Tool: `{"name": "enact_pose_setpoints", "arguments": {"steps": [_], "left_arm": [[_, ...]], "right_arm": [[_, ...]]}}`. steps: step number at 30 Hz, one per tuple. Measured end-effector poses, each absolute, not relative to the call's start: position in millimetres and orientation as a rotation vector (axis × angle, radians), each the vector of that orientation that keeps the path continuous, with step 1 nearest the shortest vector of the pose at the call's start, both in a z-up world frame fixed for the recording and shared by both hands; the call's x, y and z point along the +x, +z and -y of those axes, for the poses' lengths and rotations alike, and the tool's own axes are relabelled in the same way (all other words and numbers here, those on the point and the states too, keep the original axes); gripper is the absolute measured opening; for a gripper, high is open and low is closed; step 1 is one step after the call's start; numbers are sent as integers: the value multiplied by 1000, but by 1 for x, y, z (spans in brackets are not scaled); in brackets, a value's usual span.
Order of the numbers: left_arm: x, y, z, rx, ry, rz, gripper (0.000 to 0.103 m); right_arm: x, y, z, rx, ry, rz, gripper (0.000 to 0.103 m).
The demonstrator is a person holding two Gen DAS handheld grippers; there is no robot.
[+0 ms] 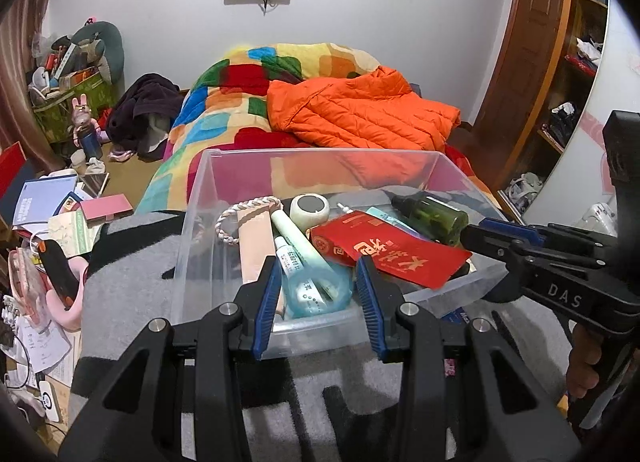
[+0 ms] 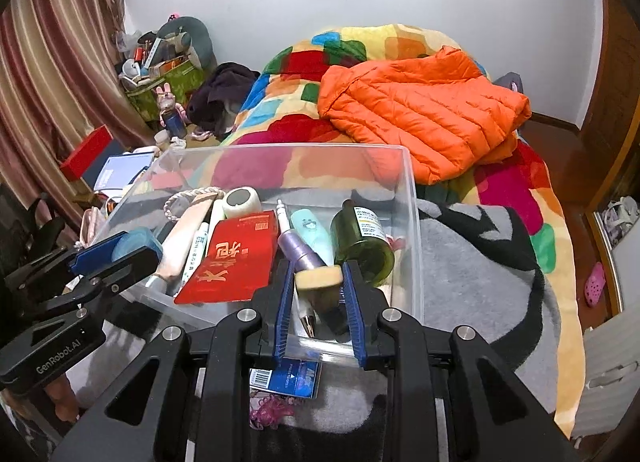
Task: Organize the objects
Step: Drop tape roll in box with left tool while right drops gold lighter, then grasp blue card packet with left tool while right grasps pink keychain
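Note:
A clear plastic bin [image 1: 208,190] [image 2: 408,198] sits on a grey and black blanket on the bed. It holds a red envelope [image 1: 392,250] [image 2: 236,258], a green bottle [image 1: 436,214] [image 2: 362,238], tubes, a white round case [image 1: 309,208] and a braided cord. My left gripper [image 1: 318,282] is shut on a light blue bottle [image 1: 316,290] at the bin's near edge. My right gripper [image 2: 318,286] is shut on a yellow sponge-tipped brush [image 2: 319,277] over the bin's near right corner.
An orange puffer jacket [image 1: 360,110] [image 2: 424,110] lies on a colourful quilt behind the bin. A blue packet [image 2: 286,378] and pink beads [image 2: 270,410] lie on the blanket in front. Books and clutter [image 1: 60,214] crowd the left side. A wardrobe [image 1: 568,74] stands right.

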State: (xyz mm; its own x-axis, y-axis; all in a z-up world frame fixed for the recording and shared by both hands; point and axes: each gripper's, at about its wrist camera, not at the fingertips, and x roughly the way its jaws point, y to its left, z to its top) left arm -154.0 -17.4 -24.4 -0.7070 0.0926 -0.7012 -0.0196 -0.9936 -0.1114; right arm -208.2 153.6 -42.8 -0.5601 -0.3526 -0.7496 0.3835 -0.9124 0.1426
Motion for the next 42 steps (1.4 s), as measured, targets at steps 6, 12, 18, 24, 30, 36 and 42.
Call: {"name": "enact_pose_setpoints", "arguments": {"steps": [6,12,18,24,30,36,42], "left_arm": [[-148,-17,20,-1150,2849,162,39],[-124,-2,23,-1072,2880,171,55],[-100,5,23,-1031,2902,179,65],[-85,-6,20,-1070,2895,170,68],[-85,-28,15,-1172,2843,181,68],[-92,-43,-6,-1226,2782,154,68],[-106,-54,-40,-1270,2729,47,70]], "right_arm": [[-199,-33,-158,1161,-2450,-51,23],[-168,-18,-170,1102,-2437,-39,33],[-142,-34,-168,1142,-2411,-72,41],[-145,-78,-149,1279,-2324,-99,42],[-147,-97,-142,1315,-2333,-114,41],[-137,-95,-154,1295,-2317,-100,27],[-128,-90,-182,1277,-2354,-81,27]]}}
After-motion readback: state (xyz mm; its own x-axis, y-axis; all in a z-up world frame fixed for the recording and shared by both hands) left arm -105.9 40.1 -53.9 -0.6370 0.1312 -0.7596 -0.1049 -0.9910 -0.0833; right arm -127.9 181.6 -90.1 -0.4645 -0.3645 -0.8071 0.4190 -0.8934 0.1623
